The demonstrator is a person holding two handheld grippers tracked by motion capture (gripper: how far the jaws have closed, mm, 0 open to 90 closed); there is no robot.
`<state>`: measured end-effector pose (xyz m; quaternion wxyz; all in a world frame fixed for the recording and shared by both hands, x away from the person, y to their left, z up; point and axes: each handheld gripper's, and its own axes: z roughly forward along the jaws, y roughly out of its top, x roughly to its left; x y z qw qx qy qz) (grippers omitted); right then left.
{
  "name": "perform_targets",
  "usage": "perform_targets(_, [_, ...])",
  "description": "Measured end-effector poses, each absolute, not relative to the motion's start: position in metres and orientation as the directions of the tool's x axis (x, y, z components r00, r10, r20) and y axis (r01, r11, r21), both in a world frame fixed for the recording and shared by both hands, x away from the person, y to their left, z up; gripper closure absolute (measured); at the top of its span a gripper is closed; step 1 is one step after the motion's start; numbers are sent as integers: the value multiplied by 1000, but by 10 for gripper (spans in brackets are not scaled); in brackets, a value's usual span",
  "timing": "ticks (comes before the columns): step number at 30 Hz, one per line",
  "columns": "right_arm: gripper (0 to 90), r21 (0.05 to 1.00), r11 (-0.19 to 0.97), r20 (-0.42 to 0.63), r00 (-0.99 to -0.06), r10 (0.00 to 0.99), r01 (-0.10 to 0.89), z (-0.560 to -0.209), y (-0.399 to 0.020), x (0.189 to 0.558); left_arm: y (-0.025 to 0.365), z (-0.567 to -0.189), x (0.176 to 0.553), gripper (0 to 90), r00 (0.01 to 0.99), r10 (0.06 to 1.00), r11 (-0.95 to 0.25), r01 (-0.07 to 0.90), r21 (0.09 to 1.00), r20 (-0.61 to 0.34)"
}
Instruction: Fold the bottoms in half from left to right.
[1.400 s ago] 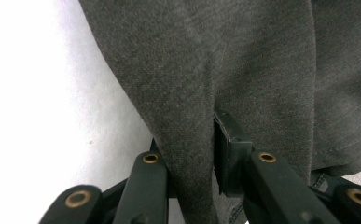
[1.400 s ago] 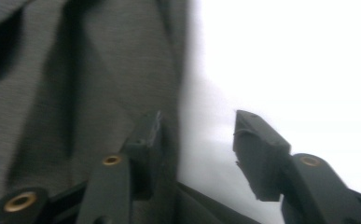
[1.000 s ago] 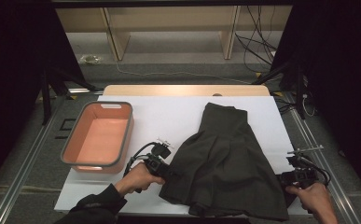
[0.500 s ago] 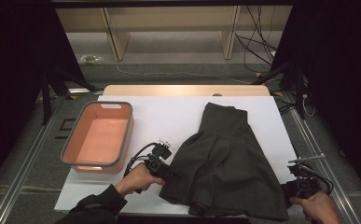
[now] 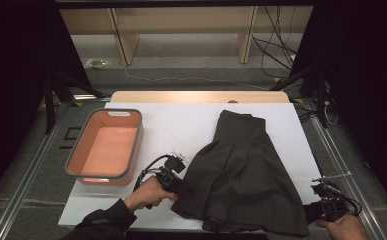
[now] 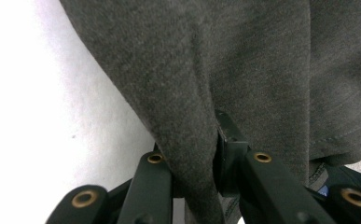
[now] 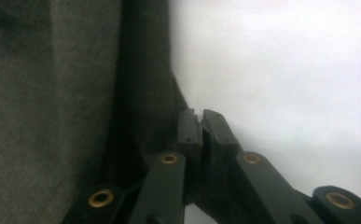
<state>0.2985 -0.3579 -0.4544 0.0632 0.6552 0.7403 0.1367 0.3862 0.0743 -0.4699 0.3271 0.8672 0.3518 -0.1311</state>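
On the white table sheet (image 5: 181, 125), from the left: an empty salmon plastic tub with a grey rim (image 5: 106, 146), then the left gripper (image 5: 177, 183) clamped on the near-left hem of the dark grey pleated fabric skirt (image 5: 243, 175), spread flat; the right gripper (image 5: 315, 212) is pinched onto its near-right corner.

Dark grey skirt (image 5: 246, 180) — salmon-pink, grey-rimmed tub (image 5: 83, 155)

We see the white table (image 5: 181, 125) brightly lit from above while the room around it falls into near black. In both gripper views the white surface glares out, and the dark garment (image 5: 246, 175) and jaws close up look soft and blurred.
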Motion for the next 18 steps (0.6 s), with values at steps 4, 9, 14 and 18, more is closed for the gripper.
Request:
perform_targets(4, [873, 279, 108, 88, -138, 987, 954, -453, -357, 297, 75, -470, 387, 777, 718, 522, -543, 696, 470, -460])
perform_targets(9, [814, 334, 103, 38, -122, 992, 937, -446, -358, 308, 79, -466, 392, 742, 709, 533, -515, 704, 489, -461])
perform_targets(14, [722, 474, 79, 64, -123, 990, 877, -433, -357, 334, 83, -462, 394, 709, 703, 551, -493, 709, 504, -450])
perform_targets(18, [681, 538, 77, 92, -149, 985, 840, -424, -349, 356, 83, -463, 394, 728, 704, 549, -500, 709, 498, -451])
